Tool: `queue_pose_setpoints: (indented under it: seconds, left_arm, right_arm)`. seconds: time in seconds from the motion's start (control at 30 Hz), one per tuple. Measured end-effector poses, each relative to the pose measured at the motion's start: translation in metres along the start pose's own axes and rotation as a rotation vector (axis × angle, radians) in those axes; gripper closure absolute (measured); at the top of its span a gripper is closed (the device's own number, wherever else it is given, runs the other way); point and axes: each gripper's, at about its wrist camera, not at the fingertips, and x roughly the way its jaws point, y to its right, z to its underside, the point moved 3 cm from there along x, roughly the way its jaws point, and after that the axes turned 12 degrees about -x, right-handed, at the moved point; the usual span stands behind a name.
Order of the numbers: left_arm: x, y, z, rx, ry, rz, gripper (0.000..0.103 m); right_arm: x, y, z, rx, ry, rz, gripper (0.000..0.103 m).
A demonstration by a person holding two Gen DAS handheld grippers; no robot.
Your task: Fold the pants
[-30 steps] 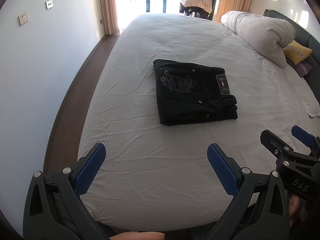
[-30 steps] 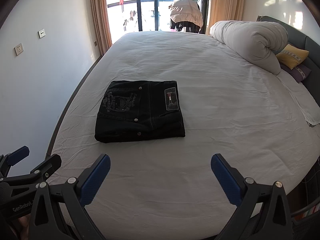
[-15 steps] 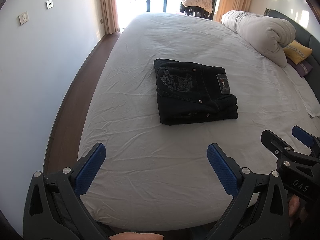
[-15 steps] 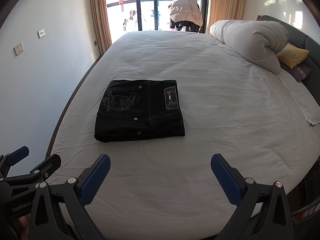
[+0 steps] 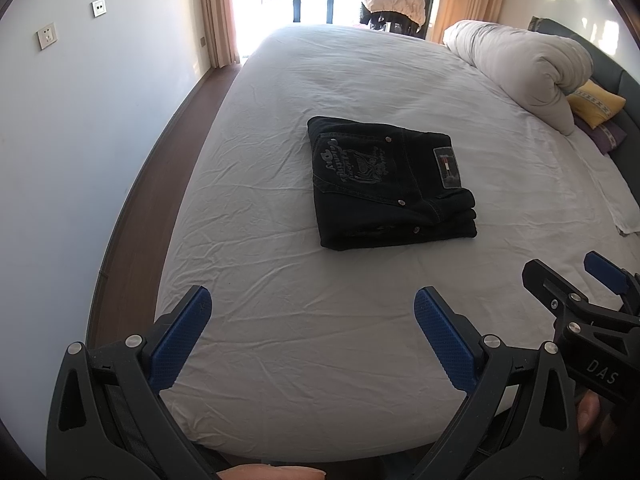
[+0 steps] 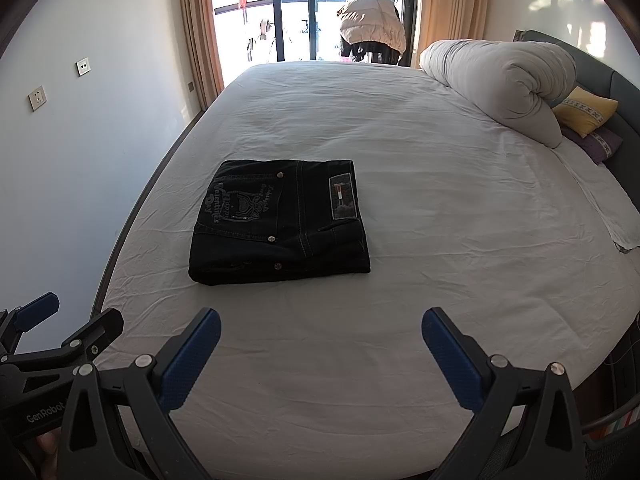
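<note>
Lying folded into a compact rectangle mid-bed, the black denim pants [image 5: 388, 188] look done. Both the left gripper [image 5: 308, 304] and right gripper [image 6: 320, 324] hang spread apart, empty. Thick, floppy denim; grip the stacked edges.

Two hand-held grippers fill the lower edge of each frame. The left gripper [image 5: 312, 304] has a matte black plastic frame with triangular cut-outs, silver round screws at its joints, and two fingers faced with textured blue pads [image 5: 180, 340]. The right gripper [image 6: 320, 326] is built the same way. At the lower right of the left view its side reads "DAS" in white; at the lower left of the right view, the other's reads "GenRobot".
</note>
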Motion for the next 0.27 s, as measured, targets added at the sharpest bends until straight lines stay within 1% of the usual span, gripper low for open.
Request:
queue_pose_setpoints:
  seconds: [0.27]
  left_arm:
    - [-0.0052, -0.0038, 0.0042, 0.002, 0.003, -0.002, 0.000]
  right_arm:
    - [-0.0004, 0.0002, -0.0004, 0.000, 0.000, 0.000, 0.000]
